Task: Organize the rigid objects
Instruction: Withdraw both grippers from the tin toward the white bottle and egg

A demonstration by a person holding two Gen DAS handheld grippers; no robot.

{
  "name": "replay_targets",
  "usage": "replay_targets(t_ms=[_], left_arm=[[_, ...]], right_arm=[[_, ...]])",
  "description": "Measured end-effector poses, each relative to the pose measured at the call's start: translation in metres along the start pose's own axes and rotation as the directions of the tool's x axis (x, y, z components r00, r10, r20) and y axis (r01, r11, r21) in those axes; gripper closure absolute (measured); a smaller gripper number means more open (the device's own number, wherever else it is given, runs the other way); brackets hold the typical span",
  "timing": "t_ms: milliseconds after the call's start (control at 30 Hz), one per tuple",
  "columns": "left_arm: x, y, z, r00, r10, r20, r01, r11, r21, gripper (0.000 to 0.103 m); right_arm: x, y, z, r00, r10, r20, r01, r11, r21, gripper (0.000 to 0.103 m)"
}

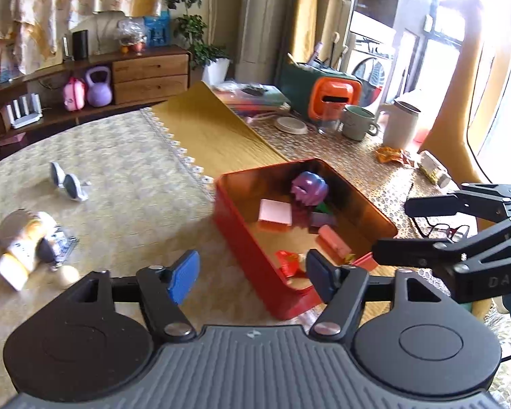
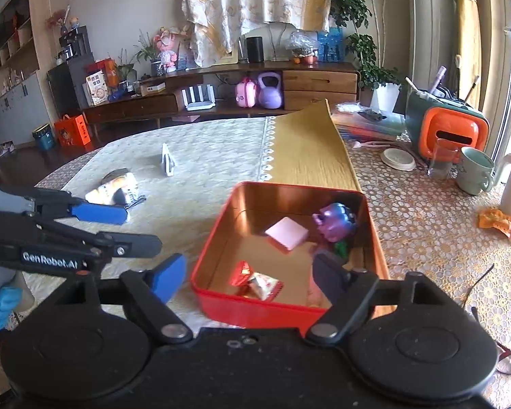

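Observation:
A red tin box (image 1: 242,238) (image 2: 255,310) sits on the table just ahead of both grippers. Inside it lie a purple toy (image 1: 308,187) (image 2: 335,221), a pink square pad (image 1: 276,212) (image 2: 287,232), red-wrapped sweets (image 1: 288,262) (image 2: 242,272) and a pink bar (image 1: 334,240). My left gripper (image 1: 253,272) (image 2: 119,226) hovers open over the box's near left corner, holding nothing. My right gripper (image 2: 248,276) (image 1: 395,228) is open and empty above the box's near edge. White sunglasses (image 1: 68,184) (image 2: 167,162) and a yellow-white bottle pile (image 1: 27,242) (image 2: 117,187) lie on the cloth to the left.
Eyeglasses (image 1: 449,230) lie right of the box. Further right stand a green mug (image 1: 357,122) (image 2: 475,170), an orange-fronted green case (image 1: 330,97), a white lid (image 1: 291,125), a white jug (image 1: 400,126) and an orange wrapper (image 1: 391,155). A sideboard stands beyond the table.

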State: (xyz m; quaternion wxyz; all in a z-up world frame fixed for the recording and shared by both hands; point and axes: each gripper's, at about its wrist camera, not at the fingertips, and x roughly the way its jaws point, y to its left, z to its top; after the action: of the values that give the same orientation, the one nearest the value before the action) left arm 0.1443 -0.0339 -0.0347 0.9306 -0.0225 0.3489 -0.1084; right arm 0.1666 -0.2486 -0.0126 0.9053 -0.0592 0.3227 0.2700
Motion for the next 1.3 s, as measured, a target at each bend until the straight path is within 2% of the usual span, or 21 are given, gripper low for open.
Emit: replay_targets(t_ms=[167,233,333,533,667,800,1000,1167,1300], left_arm=[[-0.014,0.026,-0.008,0.999,0.029,0.015,-0.028,0.999,-0.046,0.029],[-0.019,0.036,-0.010,0.999,0.040,0.019,-0.039,0.997,-0.066,0.029],[-0.025,0.052,-0.013,0.998,0.063,0.024,-0.061,0.994,-0.089,0.022],[-0.033,0.087,-0.019,0.993,0.114,0.022,-0.110,0.985,-0.130,0.020],[-0.034,0.110,-0.026,0.983,0.183,0.020,-0.176,0.969,-0.174,0.019],[-0.032,0.130,-0.033,0.976,0.219,0.019,-0.211,0.957,-0.202,0.019],[-0.029,0.158,-0.037,0.962,0.271,0.019,-0.261,0.941,-0.215,0.019],[-0.023,0.184,-0.039,0.957,0.288,0.022,-0.277,0.937,-0.214,0.019],[-0.012,0.206,-0.040,0.962,0.272,0.003,-0.266,0.944,-0.197,0.019]], right_arm=[[0.004,0.023,0.000,1.000,0.017,-0.007,-0.017,0.999,-0.044,0.016],[0.006,0.033,0.000,0.999,0.034,-0.005,-0.035,0.998,-0.051,0.011],[0.010,0.046,0.001,0.998,0.062,0.001,-0.061,0.997,-0.050,0.007],[0.025,0.070,0.007,0.994,0.106,-0.005,-0.106,0.992,-0.062,0.001],[0.039,0.089,0.010,0.990,0.143,-0.017,-0.144,0.986,-0.085,0.000],[0.054,0.104,0.014,0.986,0.165,-0.037,-0.168,0.981,-0.099,0.000],[0.077,0.124,0.021,0.986,0.158,-0.061,-0.165,0.978,-0.126,0.000],[0.099,0.134,0.027,0.983,0.165,-0.084,-0.175,0.975,-0.138,0.001],[0.115,0.142,0.031,0.980,0.168,-0.105,-0.184,0.969,-0.166,0.001]])
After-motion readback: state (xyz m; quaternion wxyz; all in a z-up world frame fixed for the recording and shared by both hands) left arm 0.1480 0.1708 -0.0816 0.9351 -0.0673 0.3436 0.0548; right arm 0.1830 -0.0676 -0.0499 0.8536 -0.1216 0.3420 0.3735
